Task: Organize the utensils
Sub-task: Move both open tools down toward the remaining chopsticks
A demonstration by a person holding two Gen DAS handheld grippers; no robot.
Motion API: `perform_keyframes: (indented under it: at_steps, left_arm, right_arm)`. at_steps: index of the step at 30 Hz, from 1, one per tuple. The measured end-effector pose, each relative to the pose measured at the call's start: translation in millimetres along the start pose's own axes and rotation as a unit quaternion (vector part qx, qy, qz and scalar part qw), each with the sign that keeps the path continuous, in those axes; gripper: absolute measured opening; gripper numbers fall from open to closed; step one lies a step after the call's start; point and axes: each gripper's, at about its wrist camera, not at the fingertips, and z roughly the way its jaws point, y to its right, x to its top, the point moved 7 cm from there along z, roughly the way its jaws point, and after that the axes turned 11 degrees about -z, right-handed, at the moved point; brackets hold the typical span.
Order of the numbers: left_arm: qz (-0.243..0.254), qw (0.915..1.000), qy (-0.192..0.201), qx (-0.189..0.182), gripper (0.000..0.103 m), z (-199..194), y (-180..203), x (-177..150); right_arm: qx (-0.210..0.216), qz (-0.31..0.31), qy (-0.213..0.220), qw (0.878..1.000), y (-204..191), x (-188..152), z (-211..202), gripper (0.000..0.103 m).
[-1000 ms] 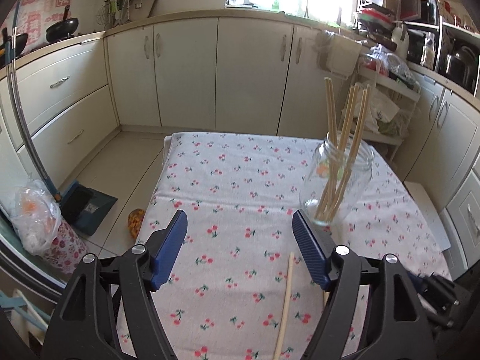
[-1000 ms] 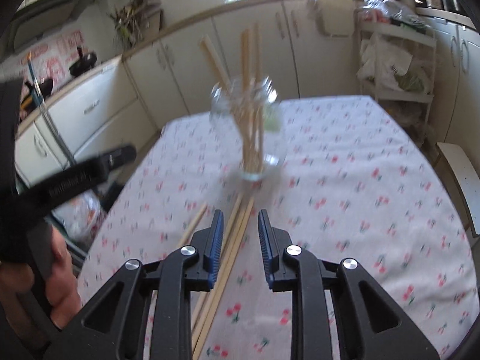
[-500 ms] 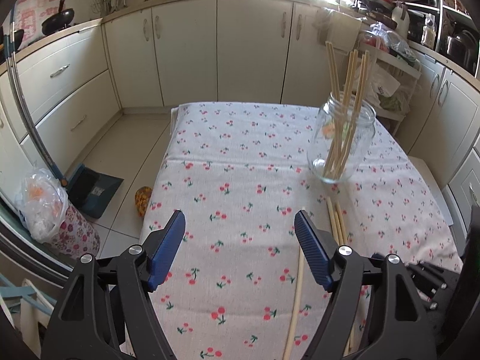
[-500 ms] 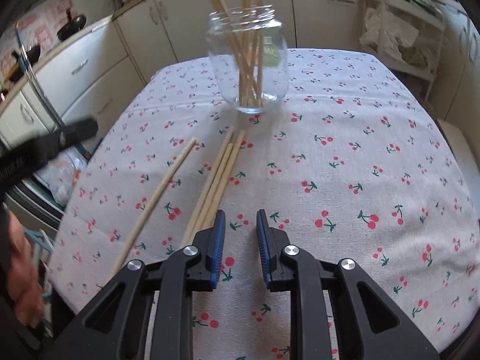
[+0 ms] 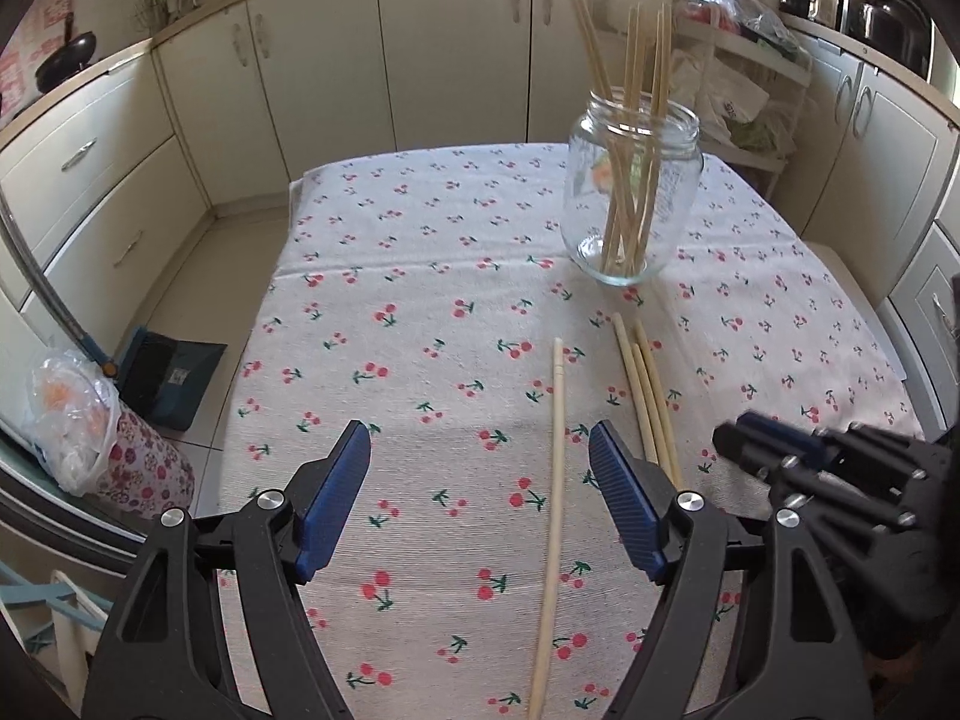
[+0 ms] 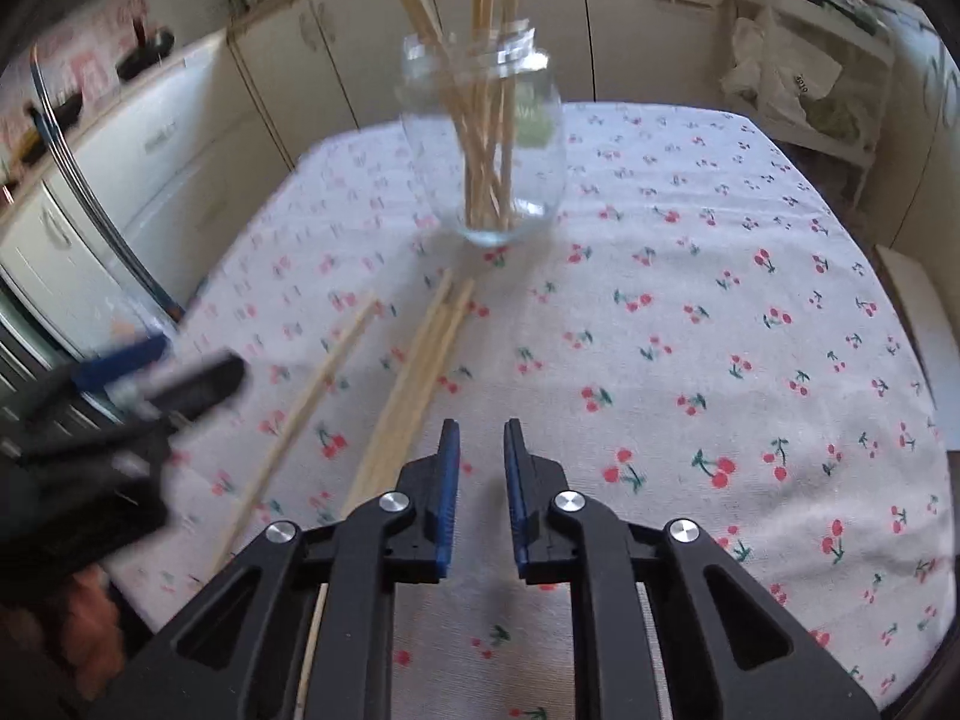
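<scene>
A clear glass jar [image 5: 633,198] holding several wooden chopsticks stands at the far right of the cherry-print tablecloth [image 5: 420,276]; it also shows in the right wrist view [image 6: 486,144]. A single chopstick [image 5: 553,492] lies between my left gripper's fingers. Three more chopsticks [image 5: 645,396] lie side by side just right of it, also seen in the right wrist view [image 6: 408,396]. My left gripper [image 5: 480,504] is wide open and empty. My right gripper [image 6: 481,492] has a narrow gap between its jaws, holds nothing, and shows at right in the left wrist view [image 5: 780,450].
Cream kitchen cabinets [image 5: 420,60] line the far wall and both sides. A dustpan [image 5: 168,375] and a plastic bag on a floral bin [image 5: 90,432] sit on the floor left of the table. A shelf rack with bags [image 5: 738,90] stands behind the jar.
Both grippers have drawn back toward the near table edge, so the jar looks farther and more of the loose chopsticks shows. The right gripper has moved in beside the three chopsticks.
</scene>
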Motion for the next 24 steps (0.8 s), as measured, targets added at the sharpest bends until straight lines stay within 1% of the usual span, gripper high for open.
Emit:
perform_keyframes:
  at_steps: [2,6,7,9,11,12,14,16,19,22,24]
  left_arm:
    - [-0.003,1.0,-0.005,0.002,0.072,4,1,-1]
    - [-0.001,0.9999,-0.008,0.01,0.072,7,-1,-2]
    - [-0.001,0.9999,-0.008,0.009,0.072,7,-2,-1]
    - [0.001,0.9999,-0.013,0.007,0.072,9,-3,-2]
    - [0.006,0.9998,-0.015,0.008,0.072,11,-2,-2]
    - [0.009,0.9998,-0.016,0.006,0.072,12,-1,-3]
    - [0.012,0.9998,-0.016,0.003,0.072,13,1,-3]
    - [0.017,0.9997,-0.018,0.004,0.072,16,4,-4]
    - [0.016,0.9997,-0.02,0.004,0.072,18,8,-2]
    - [0.017,0.9996,-0.021,0.004,0.072,19,10,0]
    - [0.018,0.9995,-0.021,0.014,0.071,21,8,1]
  right_arm:
    - [0.012,0.0,0.003,1.0,-6,5,2,0.017]
    - [0.01,-0.018,-0.016,1.0,-16,7,21,0.017]
    - [0.009,-0.023,-0.011,1.0,-17,8,23,0.017]
    - [-0.004,-0.041,-0.015,0.999,-18,8,21,0.017]
    - [-0.028,-0.057,-0.032,0.997,-13,7,21,0.016]
    - [-0.032,-0.061,-0.037,0.997,-8,5,21,0.011]
    - [-0.036,-0.055,-0.042,0.997,2,4,19,0.011]
    - [-0.021,-0.032,-0.043,0.998,10,5,19,0.011]
    - [0.015,0.007,-0.027,0.999,13,12,18,0.013]
    - [0.035,0.006,-0.022,0.999,3,19,23,0.016]
    - [0.028,-0.006,-0.029,0.999,-2,20,30,0.016]
